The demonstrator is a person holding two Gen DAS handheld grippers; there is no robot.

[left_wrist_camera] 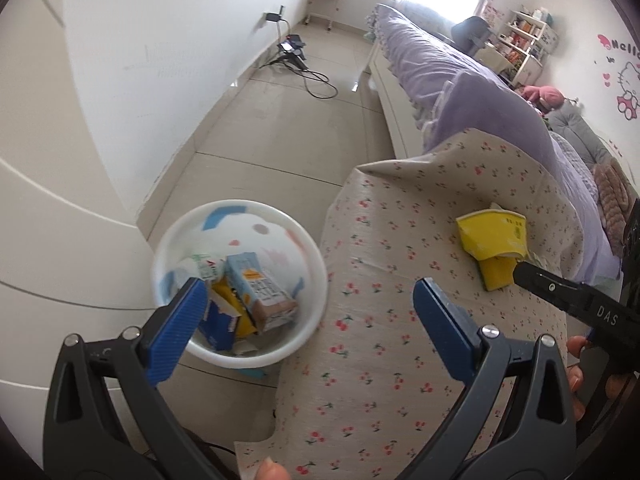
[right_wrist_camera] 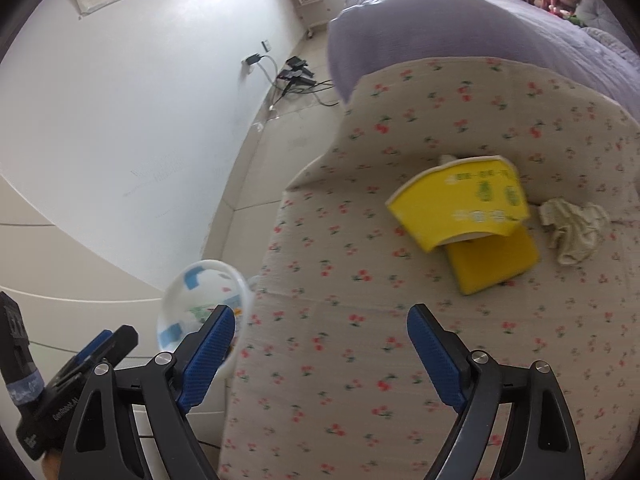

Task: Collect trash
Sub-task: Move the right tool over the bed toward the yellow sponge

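We see a flattened yellow paper cup [right_wrist_camera: 460, 204] lying on the cherry-print cloth [right_wrist_camera: 360, 360] that covers the bench, ahead of the right claw [right_wrist_camera: 320, 356] and a little to its right; its rim is crushed and green print shows on its side. A yellow flat piece [right_wrist_camera: 494, 264] lies partly under the cup, touching it, on the side nearer the claw. Just beside both, further right, sits a crumpled pale tissue [right_wrist_camera: 572, 228]. The right claw hangs released, blue pads spread wide, nothing between them. The left claw [left_wrist_camera: 308, 320] is also spread and grasps nothing. Below its left finger stands a white trash bin [left_wrist_camera: 240, 216] on the floor, close against the bench edge. Inside the bin we note a pale blue drink carton [left_wrist_camera: 260, 288] lying tilted, a blue-and-white box [left_wrist_camera: 218, 326] near the left pad, yellow scraps [left_wrist_camera: 240, 316] between them, and a white wrapper with green print [left_wrist_camera: 206, 266]. From the left wrist view the yellow cup [left_wrist_camera: 492, 236] lies ahead and to the right, with the black tip of the right claw [left_wrist_camera: 536, 276] near it; we cannot tell whether they touch. A lilac bed cover [left_wrist_camera: 460, 84] lies beyond the bench.
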